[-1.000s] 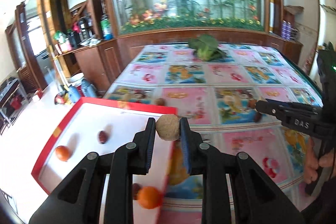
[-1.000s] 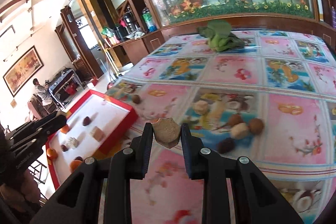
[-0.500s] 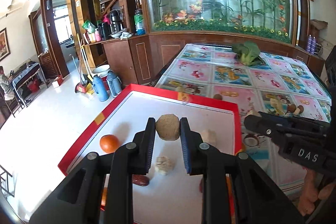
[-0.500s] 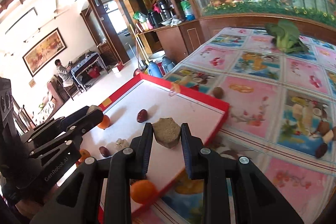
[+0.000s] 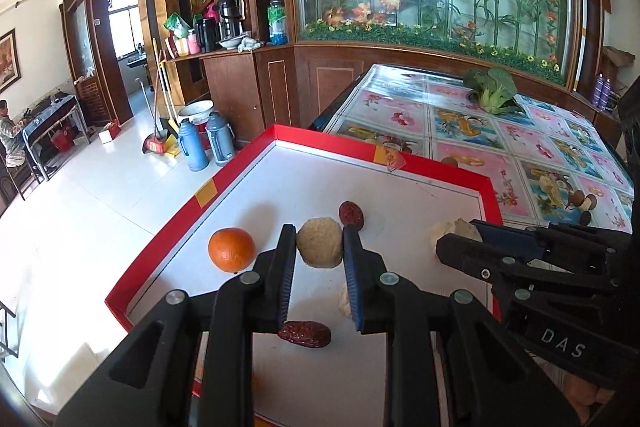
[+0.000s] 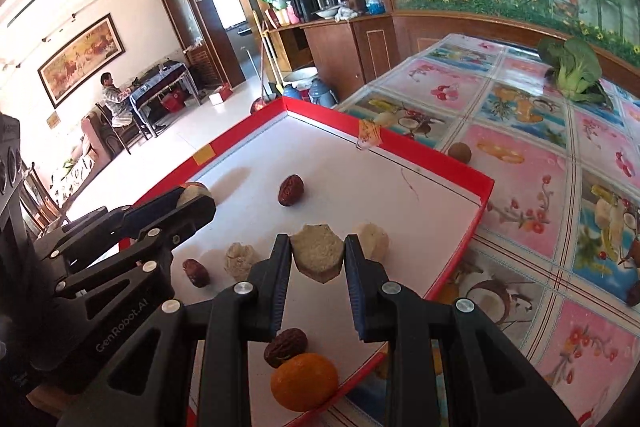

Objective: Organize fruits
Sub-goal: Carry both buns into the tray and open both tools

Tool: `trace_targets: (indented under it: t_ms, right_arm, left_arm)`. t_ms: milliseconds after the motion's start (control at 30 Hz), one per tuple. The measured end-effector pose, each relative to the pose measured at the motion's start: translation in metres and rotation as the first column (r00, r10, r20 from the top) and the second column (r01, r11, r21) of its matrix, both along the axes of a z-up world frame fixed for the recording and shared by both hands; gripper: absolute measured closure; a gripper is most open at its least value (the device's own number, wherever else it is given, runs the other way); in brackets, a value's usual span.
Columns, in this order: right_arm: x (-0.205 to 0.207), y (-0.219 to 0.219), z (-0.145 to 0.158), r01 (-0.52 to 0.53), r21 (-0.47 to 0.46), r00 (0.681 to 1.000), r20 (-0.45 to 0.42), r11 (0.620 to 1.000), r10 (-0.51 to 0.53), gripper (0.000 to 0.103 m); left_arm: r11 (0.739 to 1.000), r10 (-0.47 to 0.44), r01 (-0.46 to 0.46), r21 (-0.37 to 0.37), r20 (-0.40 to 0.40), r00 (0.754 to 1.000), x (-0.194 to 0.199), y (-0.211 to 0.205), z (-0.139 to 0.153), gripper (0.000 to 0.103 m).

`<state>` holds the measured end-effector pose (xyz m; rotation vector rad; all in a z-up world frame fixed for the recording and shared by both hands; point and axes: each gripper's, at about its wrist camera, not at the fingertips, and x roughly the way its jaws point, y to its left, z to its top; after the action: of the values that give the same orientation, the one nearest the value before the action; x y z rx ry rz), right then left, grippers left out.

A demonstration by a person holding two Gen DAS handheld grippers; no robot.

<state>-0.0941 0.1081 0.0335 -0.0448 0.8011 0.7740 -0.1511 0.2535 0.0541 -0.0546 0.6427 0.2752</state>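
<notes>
My left gripper is shut on a round tan fruit and hangs above the white floor of the red-rimmed tray. Below it lie an orange, two red dates and a pale lump. My right gripper is shut on an angular tan fruit chunk over the tray's right part. Around it lie pale lumps, dates and an orange. Each gripper shows at the edge of the other's view.
The tray sits at the left end of a table with a flowered cloth. On the cloth are a brown round fruit, a leafy green vegetable and a few small fruits. Beyond the tray's left rim the floor lies far below.
Both grippers have swung left from over the flowered cloth to above the tray, sinking a little, each still gripping its piece. More of the tray and its fruits has come into view.
</notes>
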Motion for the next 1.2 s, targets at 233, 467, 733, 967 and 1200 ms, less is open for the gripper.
trace_targets:
  t_ms: [233,467,733,967,1200]
  right_arm:
    - [0.0,-0.001,-0.004,-0.003,-0.03,1.0,0.01,1.0,0.003,0.077]
    - [-0.007,-0.001,-0.004,-0.046,-0.013,0.999,-0.001,0.999,0.046,0.077]
    - [-0.001,0.01,-0.019,-0.109,-0.062,0.99,-0.1,0.992,0.102,0.077]
    - [-0.006,0.024,-0.019,-0.116,-0.133,0.992,-0.063,0.984,0.108,0.076]
    - [-0.008,0.014,-0.013,-0.115,-0.09,0.992,-0.054,0.989,0.111,0.052]
  left_arm:
    - [1.0,-0.009,0.008,-0.011,-0.046,0.999,0.006,0.003,-0.015,0.078]
    - [1.0,0.0,-0.002,-0.023,-0.084,0.996,0.012,0.008,-0.024,0.078]
    - [0.999,0.04,-0.043,-0.028,-0.103,0.994,0.018,0.02,-0.027,0.077]
    - [0.996,0.076,-0.082,-0.042,-0.14,0.987,0.024,0.031,-0.035,0.077]
    - [0.996,0.092,-0.093,0.0,-0.161,0.983,0.025,0.027,-0.034,0.072]
